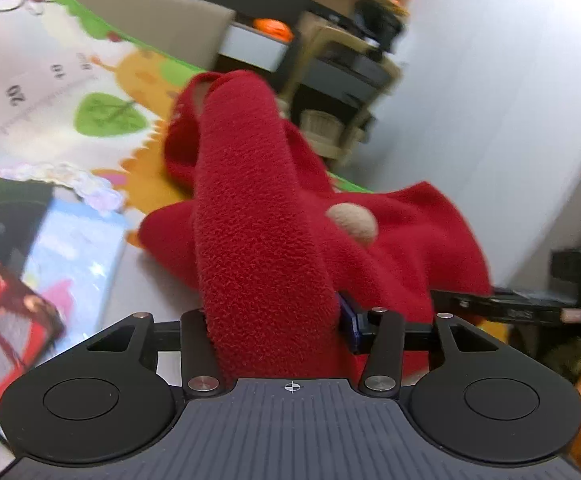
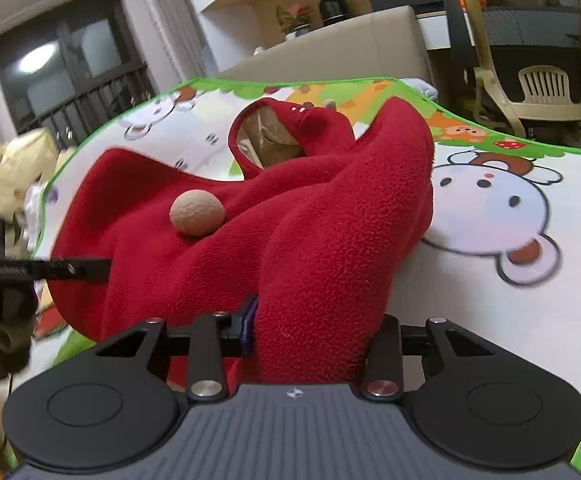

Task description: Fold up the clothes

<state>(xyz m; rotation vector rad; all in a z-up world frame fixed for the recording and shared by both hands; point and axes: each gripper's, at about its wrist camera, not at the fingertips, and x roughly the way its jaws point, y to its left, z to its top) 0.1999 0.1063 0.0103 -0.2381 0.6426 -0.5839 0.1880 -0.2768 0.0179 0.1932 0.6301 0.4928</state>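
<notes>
A red fleece garment (image 1: 258, 240) with a beige pom-pom (image 1: 352, 222) is held up over a cartoon play mat (image 1: 50, 92). My left gripper (image 1: 274, 320) is shut on a thick fold of it; the cloth hides the fingertips, and only a blue pad (image 1: 348, 322) shows. In the right wrist view the same garment (image 2: 310, 240) bunches over the mat (image 2: 510, 200), with its beige-lined hood (image 2: 266, 140) at the far end and the pom-pom (image 2: 197, 213) on top. My right gripper (image 2: 310, 320) is shut on another fold. The two grippers hold neighbouring edges.
Picture books (image 1: 70, 248) lie at the mat's near left. A wooden shelf unit (image 1: 342, 80) and a pale wall (image 1: 490, 100) stand behind. In the right wrist view a beige sofa (image 2: 330, 40), a chair (image 2: 530, 60) and a dark window (image 2: 70, 72) are beyond the mat.
</notes>
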